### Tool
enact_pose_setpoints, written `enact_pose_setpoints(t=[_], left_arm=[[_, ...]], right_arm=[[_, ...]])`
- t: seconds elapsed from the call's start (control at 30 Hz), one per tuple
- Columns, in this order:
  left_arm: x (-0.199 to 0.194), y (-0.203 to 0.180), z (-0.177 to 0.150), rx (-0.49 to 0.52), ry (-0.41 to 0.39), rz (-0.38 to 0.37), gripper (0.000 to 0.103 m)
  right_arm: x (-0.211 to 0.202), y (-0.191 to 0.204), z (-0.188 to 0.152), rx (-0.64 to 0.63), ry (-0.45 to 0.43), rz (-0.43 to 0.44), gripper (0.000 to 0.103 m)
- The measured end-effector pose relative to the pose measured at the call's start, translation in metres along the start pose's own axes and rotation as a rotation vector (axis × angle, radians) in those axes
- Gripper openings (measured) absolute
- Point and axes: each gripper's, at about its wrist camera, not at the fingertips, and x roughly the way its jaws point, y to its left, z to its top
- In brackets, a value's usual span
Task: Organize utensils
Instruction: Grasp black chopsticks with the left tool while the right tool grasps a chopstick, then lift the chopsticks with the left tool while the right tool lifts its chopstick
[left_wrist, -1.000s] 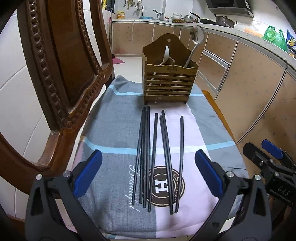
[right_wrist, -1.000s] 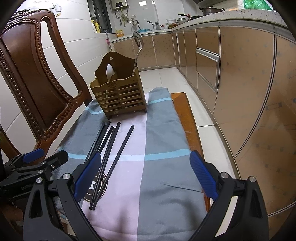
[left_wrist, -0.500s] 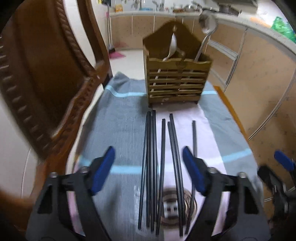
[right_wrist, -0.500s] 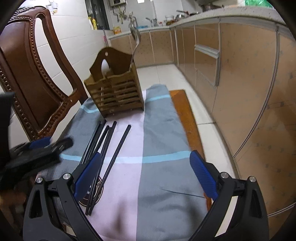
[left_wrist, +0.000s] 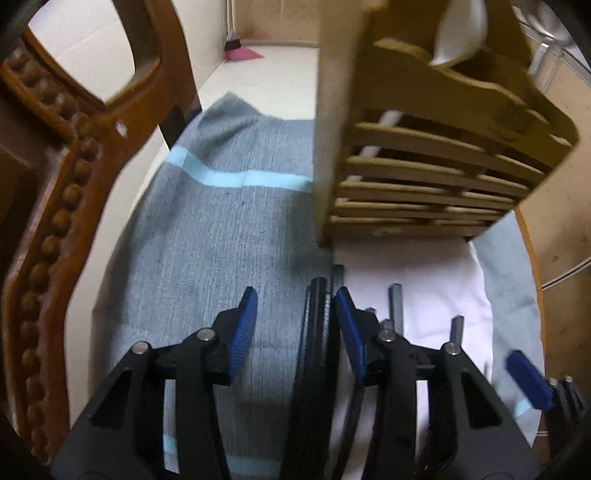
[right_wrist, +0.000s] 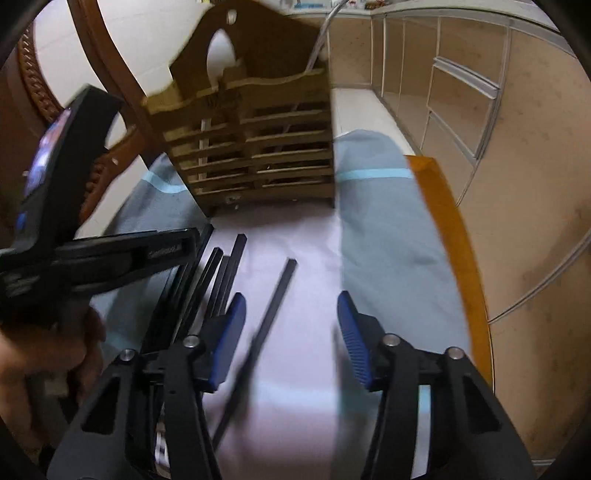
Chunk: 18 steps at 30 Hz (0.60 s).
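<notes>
Several black chopsticks (left_wrist: 318, 332) lie side by side on a grey and pink cloth (left_wrist: 236, 229). A wooden slatted utensil holder (left_wrist: 436, 155) stands just beyond them, with a white spoon (left_wrist: 461, 26) in it. My left gripper (left_wrist: 295, 325) is open and low over the leftmost chopsticks, which lie between its blue pads (left_wrist: 243, 325). My right gripper (right_wrist: 288, 328) is open over the rightmost single chopstick (right_wrist: 273, 310). The holder (right_wrist: 255, 133) and the other chopsticks (right_wrist: 207, 280) also show in the right wrist view, with the left gripper's body (right_wrist: 110, 254) at the left.
A carved wooden chair back (left_wrist: 62, 206) rises at the left. The cloth covers an orange wooden seat edge (right_wrist: 447, 221). Beige kitchen cabinets (right_wrist: 509, 147) stand to the right, tiled floor beyond.
Both grippers have moved forward and down toward the chopsticks and holder. Both sets of jaws have narrowed, the left around the leftmost chopsticks, the right around the rightmost one.
</notes>
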Motion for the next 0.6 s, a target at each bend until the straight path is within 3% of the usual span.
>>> enact_pose_setpoints(t=[0.3,0.33,0.37,0.43,0.6], left_arm=[[0.007,0.009,0.008,-0.038,0.004,-0.043,0.039],[0.007,0.009,0.008,-0.041,0.005,-0.056,0.034],[0.006,0.009,0.008,-0.043,0.005,-0.065,0.027],[0.003,0.007,0.005,-0.04,0.003,-0.083,0.011],[-0.004,0.009,0.001,-0.033,-0.014,-0.102,0.009]], right_arm=[[0.041,0.007,0.016,-0.031,0.048,-0.056,0.038],[0.042,0.008,0.016,-0.036,0.047,-0.06,0.032],[0.042,0.009,0.017,-0.045,0.046,-0.065,0.015],[0.042,0.008,0.017,-0.055,0.049,-0.057,0.013],[0.029,0.005,0.017,-0.062,0.018,-0.002,0.012]])
